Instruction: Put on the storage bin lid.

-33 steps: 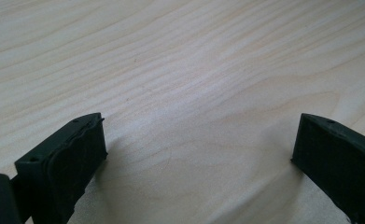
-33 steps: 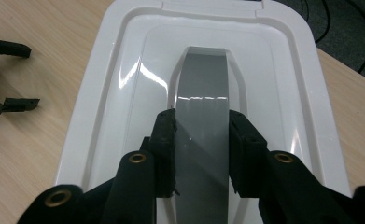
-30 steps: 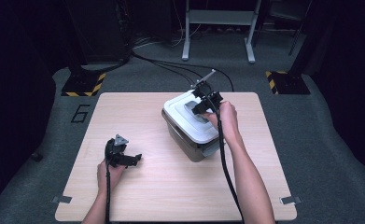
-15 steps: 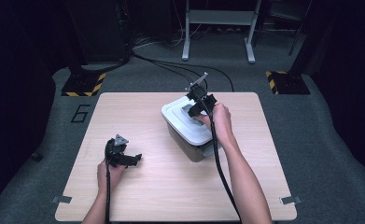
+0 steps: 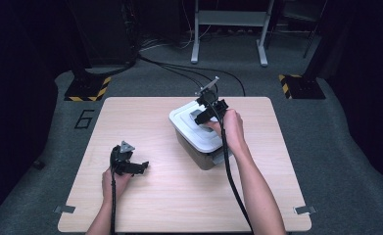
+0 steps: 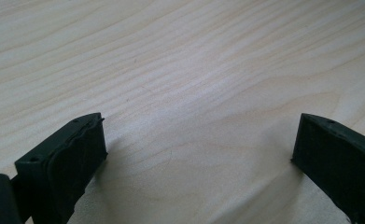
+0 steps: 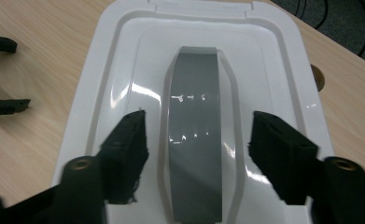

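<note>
- The white plastic lidded bin point(image 5: 199, 134), on the pale wooden table point(image 5: 145, 205), looks rigid and glossy, probably slippery.
- Its flat grey handle point(image 7: 199, 135) is the natural grip.
- The right gripper point(image 7: 196, 154) straddles the handle, jaws spread.
- The left gripper point(image 6: 196, 154) rests gaping, empty.

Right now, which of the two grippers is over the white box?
The right gripper: its open jaws straddle the grey handle on the white box. The left gripper is apart, over bare table.
</note>
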A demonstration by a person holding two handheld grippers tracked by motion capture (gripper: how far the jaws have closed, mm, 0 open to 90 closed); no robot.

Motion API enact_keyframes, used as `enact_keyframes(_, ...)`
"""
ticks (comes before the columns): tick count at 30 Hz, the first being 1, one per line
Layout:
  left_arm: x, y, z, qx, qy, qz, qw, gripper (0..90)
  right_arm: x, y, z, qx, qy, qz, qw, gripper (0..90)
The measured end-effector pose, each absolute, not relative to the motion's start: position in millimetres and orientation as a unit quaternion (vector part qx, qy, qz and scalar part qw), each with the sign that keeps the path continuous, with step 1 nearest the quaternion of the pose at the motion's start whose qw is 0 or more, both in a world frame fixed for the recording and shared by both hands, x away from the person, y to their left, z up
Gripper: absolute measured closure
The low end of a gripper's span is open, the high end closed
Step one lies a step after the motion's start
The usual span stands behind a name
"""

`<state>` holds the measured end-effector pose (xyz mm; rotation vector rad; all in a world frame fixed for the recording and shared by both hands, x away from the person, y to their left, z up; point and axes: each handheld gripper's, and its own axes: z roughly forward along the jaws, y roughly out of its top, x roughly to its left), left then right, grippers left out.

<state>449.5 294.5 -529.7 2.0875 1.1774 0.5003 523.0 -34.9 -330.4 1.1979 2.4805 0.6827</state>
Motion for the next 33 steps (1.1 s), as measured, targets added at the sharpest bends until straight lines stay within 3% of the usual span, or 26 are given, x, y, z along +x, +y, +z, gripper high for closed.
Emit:
enact_keyframes(4, 449.5, 294.5, -529.7, 0.802, 0.452, 0.192, 0.34, 2.5, 516.1, -41.0, -328.1, 0.413, 0.861, 0.252, 0.159, 16.4)
enact_keyframes(11, 449.5, 294.6, -529.7, 0.802, 0.452, 0.192, 0.339, 2.5, 499.8, -56.0, -323.8, 0.417, 0.853, 0.265, 0.166, 7.8)
enact_keyframes(33, 449.5, 294.4, -529.8, 0.802, 0.452, 0.193, 0.34, 2.5, 461.6, -153.9, -329.3, 0.478, 0.799, 0.298, 0.211, 3.8)
